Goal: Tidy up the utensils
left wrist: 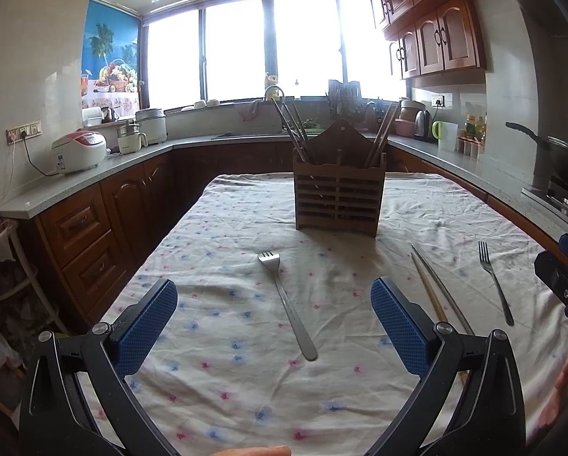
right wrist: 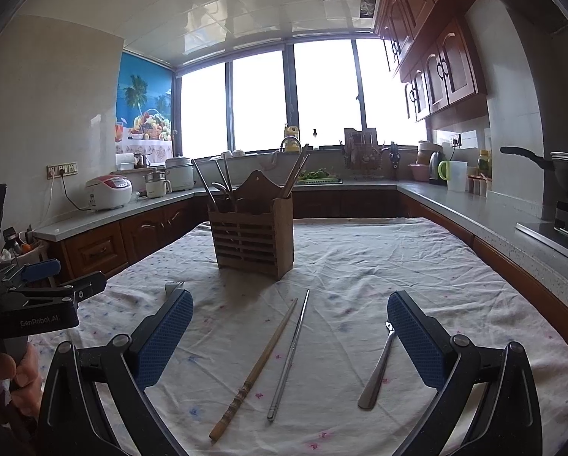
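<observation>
Left wrist view: left gripper (left wrist: 274,326) spread wide, holding nothing, hovers over short fork (left wrist: 287,304) lying flat on floral tablecloth (left wrist: 208,342). Wooden utensil holder (left wrist: 339,193) stands beyond (already has chopsticks in both compartments).

Right wrist view: right gripper (right wrist: 290,338) equally wide, empty; wooden chopstick (right wrist: 257,368) and metal chopstick (right wrist: 289,353) lie side by side between fingers, second fork (right wrist: 377,370) partly behind right finger.

Step judged: pre-grasp. Next: descend, close across thin handle, avoid snagging cloth.

Wooden utensil holder (right wrist: 251,228) on the floral tablecloth (right wrist: 378,266)

In front of the holder lie a wooden chopstick (right wrist: 255,368) and a metal chopstick (right wrist: 289,353) side by side; right gripper (right wrist: 289,338) hangs wide open above them.
</observation>
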Demonstrator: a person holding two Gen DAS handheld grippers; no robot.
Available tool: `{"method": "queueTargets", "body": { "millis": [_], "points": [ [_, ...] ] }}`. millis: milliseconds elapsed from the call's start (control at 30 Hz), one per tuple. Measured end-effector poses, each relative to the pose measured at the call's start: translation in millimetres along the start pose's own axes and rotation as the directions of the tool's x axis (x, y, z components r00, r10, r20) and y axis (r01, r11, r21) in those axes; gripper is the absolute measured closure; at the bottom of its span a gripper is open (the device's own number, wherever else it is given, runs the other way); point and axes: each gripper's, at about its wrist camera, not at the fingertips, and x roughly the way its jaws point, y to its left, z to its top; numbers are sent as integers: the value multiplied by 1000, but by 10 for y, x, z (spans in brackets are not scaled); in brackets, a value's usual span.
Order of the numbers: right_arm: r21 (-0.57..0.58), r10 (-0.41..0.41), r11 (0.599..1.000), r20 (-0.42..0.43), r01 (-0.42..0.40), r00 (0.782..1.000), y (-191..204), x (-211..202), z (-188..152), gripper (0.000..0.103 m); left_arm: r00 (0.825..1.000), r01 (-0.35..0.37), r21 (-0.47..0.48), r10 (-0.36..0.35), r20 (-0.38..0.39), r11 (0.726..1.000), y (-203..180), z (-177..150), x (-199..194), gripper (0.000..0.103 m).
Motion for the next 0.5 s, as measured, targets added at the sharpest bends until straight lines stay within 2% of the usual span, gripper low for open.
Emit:
{"method": "queueTargets", "body": {
  "millis": [500],
  "points": [
    [-7,13,1000,19,-13,1000,37,-14,62,0,1000,7,1,-7,15,1000,5,37,-35,0]
  ]
}}
